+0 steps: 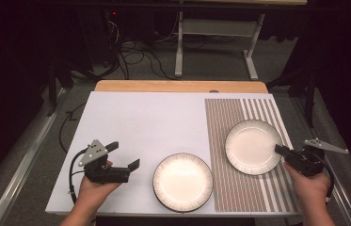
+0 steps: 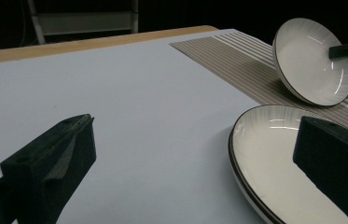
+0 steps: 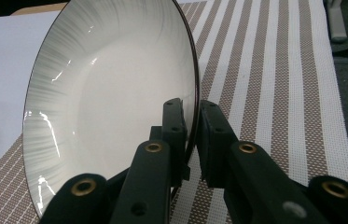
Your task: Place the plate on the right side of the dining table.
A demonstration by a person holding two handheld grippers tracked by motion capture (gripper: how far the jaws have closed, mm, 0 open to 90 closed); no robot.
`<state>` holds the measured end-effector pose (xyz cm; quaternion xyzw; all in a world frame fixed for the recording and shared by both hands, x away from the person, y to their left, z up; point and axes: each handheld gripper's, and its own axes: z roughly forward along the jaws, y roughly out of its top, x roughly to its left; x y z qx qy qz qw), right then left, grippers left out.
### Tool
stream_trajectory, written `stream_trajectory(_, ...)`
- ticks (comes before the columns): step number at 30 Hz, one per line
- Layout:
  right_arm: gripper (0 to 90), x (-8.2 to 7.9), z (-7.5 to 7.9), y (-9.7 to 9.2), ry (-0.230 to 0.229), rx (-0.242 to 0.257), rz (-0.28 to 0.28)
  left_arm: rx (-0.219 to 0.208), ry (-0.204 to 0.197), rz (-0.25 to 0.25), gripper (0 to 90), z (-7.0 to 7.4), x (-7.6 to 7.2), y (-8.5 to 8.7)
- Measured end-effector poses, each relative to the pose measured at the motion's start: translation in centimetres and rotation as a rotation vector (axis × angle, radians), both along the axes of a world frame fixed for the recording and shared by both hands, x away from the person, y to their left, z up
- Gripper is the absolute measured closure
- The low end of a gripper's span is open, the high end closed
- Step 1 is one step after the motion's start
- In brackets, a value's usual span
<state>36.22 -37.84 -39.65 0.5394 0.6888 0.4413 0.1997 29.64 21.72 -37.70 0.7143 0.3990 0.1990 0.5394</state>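
Left tongs (image 1: 125, 156) spread wide, nothing between the jaws, hovering over the bare pale worktop (image 1: 140, 122). Just to the right of those tongs, a white plate with a dark rim (image 1: 183, 181), lying flat on the worktop; seen from the left gripper view as the same plate (image 2: 279, 163), partly covered by the right-hand jaw and cut off at the bottom edge. Right tongs (image 1: 280, 150) nearly closed, pinched on the rim of a second white plate (image 1: 253, 146), one jaw inside the rim and one outside, clear in the right gripper view at the tongs (image 3: 191, 116) and the second plate (image 3: 111, 107). That plate tilted up on edge, its far side resting on the striped mat (image 1: 239, 188), its held side raised; upper edge cut off at the top of the right gripper view, lower edge hidden behind the jaws. Mat under and beyond the right tongs, striped brown and white (image 3: 274, 93). Left hand (image 1: 95, 188) and right hand (image 1: 310, 187) entering from below, forearms cut off at the frame edge. In the left gripper view, the tilted plate far off to the right (image 2: 311, 60), with a dark jaw tip at its rim, the rest cut off at the frame's side. Room beyond the worktop dark, cables and a metal frame (image 1: 215, 42) only faintly made out.
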Motion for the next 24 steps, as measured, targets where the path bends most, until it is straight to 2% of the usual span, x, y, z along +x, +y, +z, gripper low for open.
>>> stream_trajectory(4, 83.7, 0.2, -0.1, 0.0, 0.012, -0.004, -0.008, 0.002, -0.012, 0.012, 0.0, 0.1, -0.2, 0.7)
stream_trajectory(9, 82.8, 0.6, -0.4, 0.0, 0.035, -0.015, -0.022, 0.004, -0.02, 0.006, 0.0, 0.1, -0.2, 0.5)
stream_trajectory(17, 82.4, 1.0, -0.5, 0.1, 0.054, -0.007, -0.039, 0.004, -0.016, 0.0, 0.0, 0.0, -0.2, 0.3)
stream_trajectory(24, 82.5, 1.4, -0.8, 0.0, 0.082, -0.027, -0.073, 0.003, -0.003, -0.007, 0.0, -0.1, -0.2, 0.1)
